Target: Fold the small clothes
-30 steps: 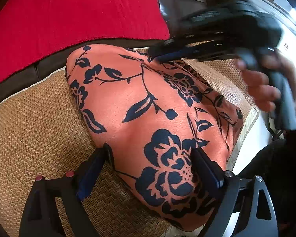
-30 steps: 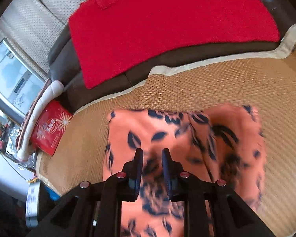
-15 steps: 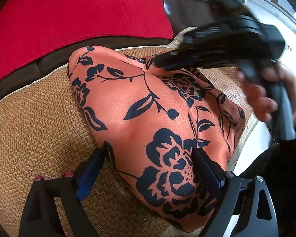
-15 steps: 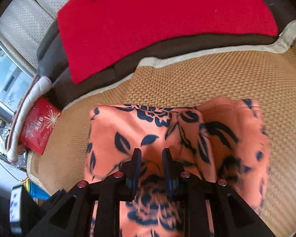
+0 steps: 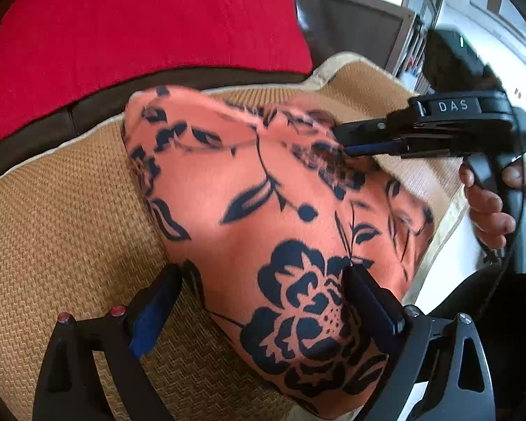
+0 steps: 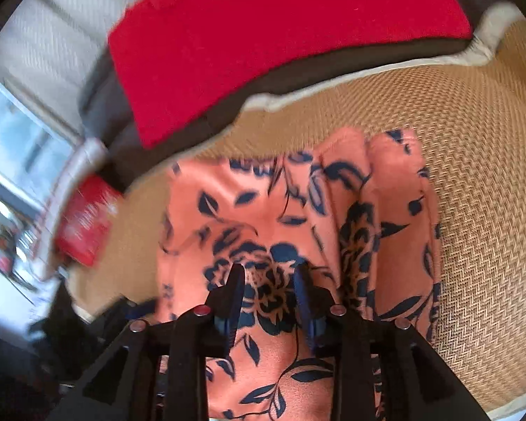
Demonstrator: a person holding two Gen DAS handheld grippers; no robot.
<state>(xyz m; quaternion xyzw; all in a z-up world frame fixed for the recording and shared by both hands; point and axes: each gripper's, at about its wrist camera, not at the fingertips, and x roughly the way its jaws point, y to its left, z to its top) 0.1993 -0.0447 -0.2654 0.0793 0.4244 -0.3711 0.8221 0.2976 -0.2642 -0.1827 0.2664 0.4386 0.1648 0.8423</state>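
Woven tan mat [image 5: 63, 210] underneath everything, spread over a dark brown sofa; cream border along the far edge.
Red cloth [image 5: 140, 31] draped on the sofa back, well beyond both claws, flat.
Orange garment with dark blue floral print [image 5: 263, 210] lying on the mat, partly folded: in the right wrist view, layered lengthwise pleats just right of the claw; broader flat panel ahead and to its left.
Left claw [image 5: 263, 301] spread wide, released; near end of garment bulging up between the two fingers, large printed flower midway between them. Whether the pads [image 5: 371, 301] touch the cloth: cannot tell.
Right claw [image 6: 268, 280] partly parted, jaws just been opening; floral cloth visible in the gap under the fingertips, pads not pressing on it. In the left wrist view, same claw [image 5: 347, 144] at the far right part of the garment, tips at the cloth, image blurred there.
Hand [image 5: 487, 207] wrapped on the right claw's handle.
Red packet [image 6: 84, 224] far left of the right claw, off the mat, blurred.
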